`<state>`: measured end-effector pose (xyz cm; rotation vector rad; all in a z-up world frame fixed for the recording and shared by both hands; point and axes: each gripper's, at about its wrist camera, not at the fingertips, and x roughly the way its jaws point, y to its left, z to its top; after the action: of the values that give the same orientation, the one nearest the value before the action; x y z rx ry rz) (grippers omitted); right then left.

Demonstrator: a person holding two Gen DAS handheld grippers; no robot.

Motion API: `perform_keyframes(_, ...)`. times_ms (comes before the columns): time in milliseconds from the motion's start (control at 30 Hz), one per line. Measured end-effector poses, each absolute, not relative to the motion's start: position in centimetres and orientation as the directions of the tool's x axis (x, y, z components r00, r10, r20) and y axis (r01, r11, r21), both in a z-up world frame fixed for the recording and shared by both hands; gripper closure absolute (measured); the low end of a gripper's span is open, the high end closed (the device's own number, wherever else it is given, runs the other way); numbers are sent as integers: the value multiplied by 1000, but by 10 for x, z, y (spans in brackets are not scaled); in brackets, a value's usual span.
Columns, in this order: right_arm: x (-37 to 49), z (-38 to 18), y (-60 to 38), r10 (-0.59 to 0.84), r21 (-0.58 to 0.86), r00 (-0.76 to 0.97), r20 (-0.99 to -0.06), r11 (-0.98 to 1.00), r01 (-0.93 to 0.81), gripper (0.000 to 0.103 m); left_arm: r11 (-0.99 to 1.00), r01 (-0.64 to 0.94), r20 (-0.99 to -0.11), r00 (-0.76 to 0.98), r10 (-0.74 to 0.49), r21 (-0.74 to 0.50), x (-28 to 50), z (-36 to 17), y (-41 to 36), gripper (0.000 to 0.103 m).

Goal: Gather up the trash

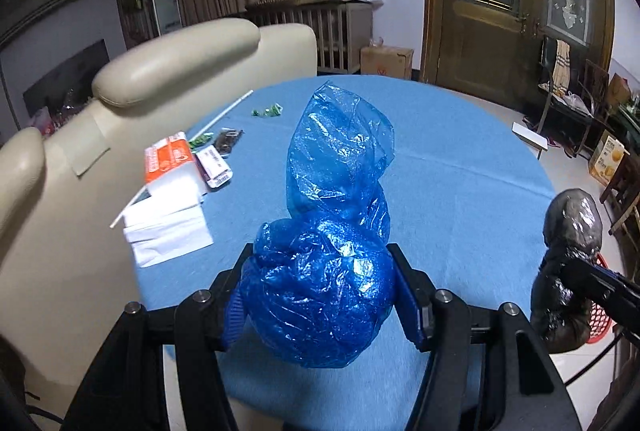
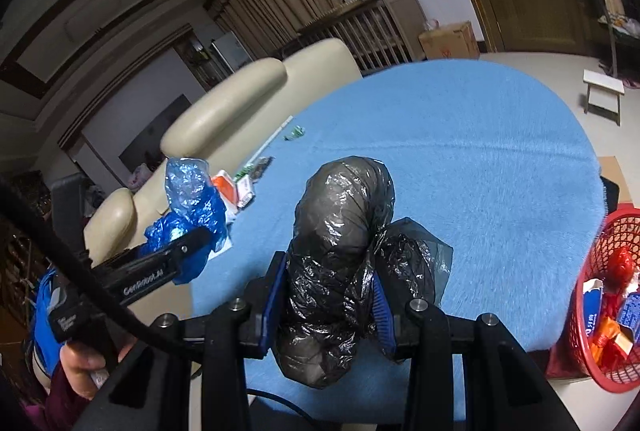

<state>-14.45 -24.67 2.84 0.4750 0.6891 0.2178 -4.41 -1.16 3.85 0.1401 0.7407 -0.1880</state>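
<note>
White lettering reading "GenRobot.AI" runs along the black body of the left hand-held gripper (image 2: 192, 235). Print on the orange-white packet (image 1: 170, 159) beyond it is too blurred to read.

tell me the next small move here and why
Probably swing the right gripper rightward over the red basket and let go. It is shut on the black bag, and the basket, already holding trash, sits just right of the table. The left gripper, shut on the blue bag, can follow.
</note>
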Motion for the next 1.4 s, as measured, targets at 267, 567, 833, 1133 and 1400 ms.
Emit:
perform_keyframes(267, -174, 43, -237, 343, 477, 779, -525, 876, -64, 61, 973, 202, -603, 792, -93, 114, -95, 65, -7, 39)
perform_keyframes(567, -195, 55, -234, 334, 463, 803, -493, 883, -83, 61, 971, 183, -532, 843, -77, 150, -119, 79, -5, 39)
perform_keyframes(833, -187, 52, -235, 336, 463, 799, -499, 883, -82, 61, 971, 170, -498, 865, -65, 169, -123, 88, -8, 39)
perform_keyframes(1133, -187, 41, -241, 322, 460, 803, -501, 885, -68, 61, 969, 172, -512, 857, -57, 179, -105, 79, -20, 39)
perform_keyframes(1400, -160, 16, -262, 294, 465, 771, -565, 885, 4, 61, 961, 235, -607, 789, -100, 147, -58, 34, -32, 39)
